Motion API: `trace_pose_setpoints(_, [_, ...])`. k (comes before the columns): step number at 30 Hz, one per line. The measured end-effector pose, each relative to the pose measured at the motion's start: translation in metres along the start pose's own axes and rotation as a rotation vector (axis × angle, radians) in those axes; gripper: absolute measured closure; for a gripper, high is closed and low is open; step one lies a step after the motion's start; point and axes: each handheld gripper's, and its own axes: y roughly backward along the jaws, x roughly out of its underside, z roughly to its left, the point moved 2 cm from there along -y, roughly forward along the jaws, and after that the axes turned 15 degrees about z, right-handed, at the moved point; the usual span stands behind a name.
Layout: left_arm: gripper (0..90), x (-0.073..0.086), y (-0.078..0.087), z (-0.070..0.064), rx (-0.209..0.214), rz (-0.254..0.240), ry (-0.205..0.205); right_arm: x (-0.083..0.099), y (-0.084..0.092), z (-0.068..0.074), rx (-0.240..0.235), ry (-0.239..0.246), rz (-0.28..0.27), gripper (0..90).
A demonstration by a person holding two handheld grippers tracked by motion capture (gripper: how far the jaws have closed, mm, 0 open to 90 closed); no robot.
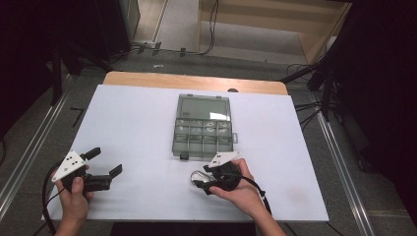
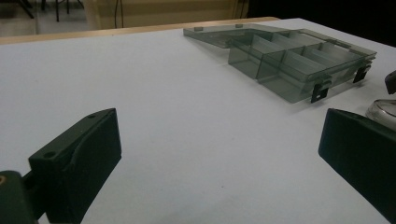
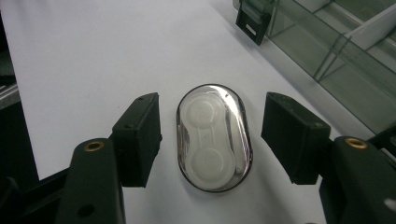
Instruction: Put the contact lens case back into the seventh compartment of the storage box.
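**Oval case between spread jaws, not yet pinched**

The right gripper (image 3: 210, 135) sits low at the near edge of the high view, at about 5 o'clock on the white surface (image 1: 137, 123), with its jaws spread to either side of a small clear oval case (image 3: 214, 137). The case lies flat on the surface, showing two round wells inside. A gap shows on each side, so the pads do not touch it. Just past the case, toward 12 o'clock, stands the grey compartment box (image 1: 204, 133), its lid (image 1: 203, 107) laid open at the far side and its latches facing the gripper. Well apart, at 8 o'clock, the left gripper (image 1: 105, 162) rests in the person's hand, jaws spread wide with nothing between them.
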Motion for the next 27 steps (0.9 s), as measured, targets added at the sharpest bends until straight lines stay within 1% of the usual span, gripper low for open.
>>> trace_pose_setpoints(3, [0.0, 0.0, 0.0, 0.0, 0.001, 0.0, 0.001, 0.0, -0.002, 0.0, 0.01, 0.002, 0.009, 38.1])
trace_pose_setpoints(11, [0.0, 0.0, 0.0, 0.0, 0.003, -0.001, 0.003, 0.001, -0.007, 0.001, 0.019, 0.003, 0.023, 42.6])
trace_pose_setpoints(16, [0.0, 0.0, -0.001, 0.0, 0.004, -0.001, 0.002, 0.0, -0.009, 0.002, 0.03, 0.013, 0.029, 43.6])
trace_pose_setpoints(27, [0.0, 0.0, -0.001, 0.0, 0.005, 0.0, -0.001, 0.001, -0.013, 0.003, 0.046, 0.014, 0.033, 45.4])
